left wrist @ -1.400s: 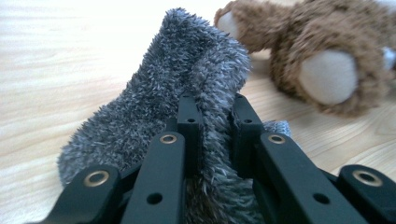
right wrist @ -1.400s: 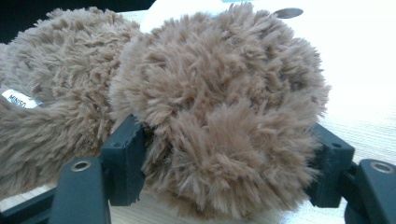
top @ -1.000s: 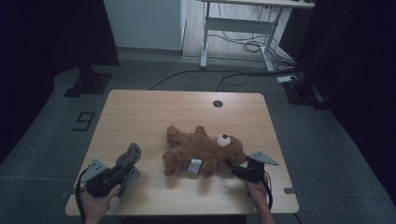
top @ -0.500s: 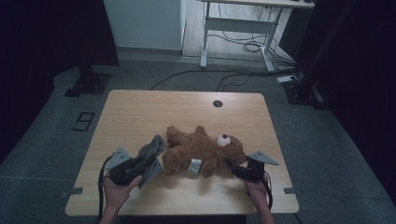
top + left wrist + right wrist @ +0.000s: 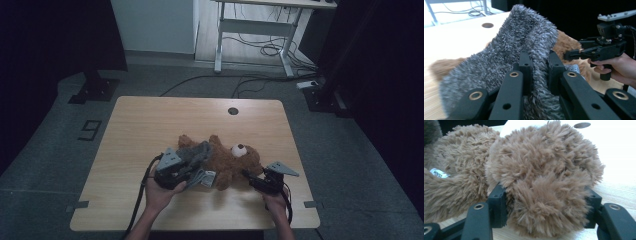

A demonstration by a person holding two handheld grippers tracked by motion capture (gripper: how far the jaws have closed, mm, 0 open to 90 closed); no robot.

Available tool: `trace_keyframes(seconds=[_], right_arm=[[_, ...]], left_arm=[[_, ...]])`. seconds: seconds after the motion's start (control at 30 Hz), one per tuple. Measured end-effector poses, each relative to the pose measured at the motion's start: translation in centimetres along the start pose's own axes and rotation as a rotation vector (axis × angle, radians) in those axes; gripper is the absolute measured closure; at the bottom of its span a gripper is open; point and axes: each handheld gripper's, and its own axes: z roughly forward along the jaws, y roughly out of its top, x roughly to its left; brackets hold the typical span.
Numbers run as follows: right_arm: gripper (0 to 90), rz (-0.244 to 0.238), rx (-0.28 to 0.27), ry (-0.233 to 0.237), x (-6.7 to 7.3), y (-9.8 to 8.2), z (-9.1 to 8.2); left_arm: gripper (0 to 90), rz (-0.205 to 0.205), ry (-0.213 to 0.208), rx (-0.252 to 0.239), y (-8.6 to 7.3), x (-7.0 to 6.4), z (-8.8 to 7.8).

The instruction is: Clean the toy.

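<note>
A fluffy brown plush teddy bear (image 5: 227, 160) lies on its back near the front edge of the pale wooden table (image 5: 150, 120), a little right of the middle, its head with the white muzzle toward the right. The left gripper (image 5: 192, 162) sits just left of the bear, its black jaws pinched tight on a shaggy grey knitted garment (image 5: 514, 55) that bunches up over them and drapes against the bear's left side; in the high view the grey cloth (image 5: 200, 152) overlaps the bear's body, and a small white tag (image 5: 209, 176) shows just beneath it. The right gripper (image 5: 250, 177) is at the bear's right, near the table's front edge, held in the person's right hand (image 5: 272, 202). Its jaws have just been closing and now flank a rounded furry brown limb (image 5: 546, 185) of the bear, with the fur pressed against both inner faces, so they are gripping it. A round cable hole (image 5: 232, 111) sits at the far side of the table, well apart from the bear.
</note>
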Motion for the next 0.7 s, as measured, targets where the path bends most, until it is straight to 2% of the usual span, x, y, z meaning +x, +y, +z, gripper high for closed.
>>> trace_keyframes(seconds=[0.03, 0.07, 0.2, 0.37, 0.5, 0.7], right_arm=[[39.4, 0.000, 0.001, 0.001, 0.0, 0.0, 0.0], [39.4, 0.000, 0.001, 0.001, 0.0, 0.0, 0.0], [40.0, -0.002, 0.003, 0.008, -0.1, 0.0, 0.0], [40.1, -0.001, 0.004, 0.010, -0.2, 0.0, 0.0], [40.3, 0.000, 0.005, 0.013, -0.2, 0.0, 0.0], [40.4, 0.000, 0.003, 0.012, -0.2, 0.0, 0.0]], left_arm=[[77.7, 0.008, -0.013, 0.015, 0.2, -0.6, 1.2], [77.8, 0.008, -0.013, 0.015, 0.2, -0.6, 1.2], [77.8, 0.011, -0.037, 0.064, -0.1, -1.7, 3.9], [77.9, 0.022, -0.011, 0.133, -1.4, -2.1, 6.1], [78.3, 0.003, -0.010, 0.129, -2.2, -1.8, 6.3], [78.4, 0.005, -0.004, 0.125, -2.4, -1.7, 6.2]])
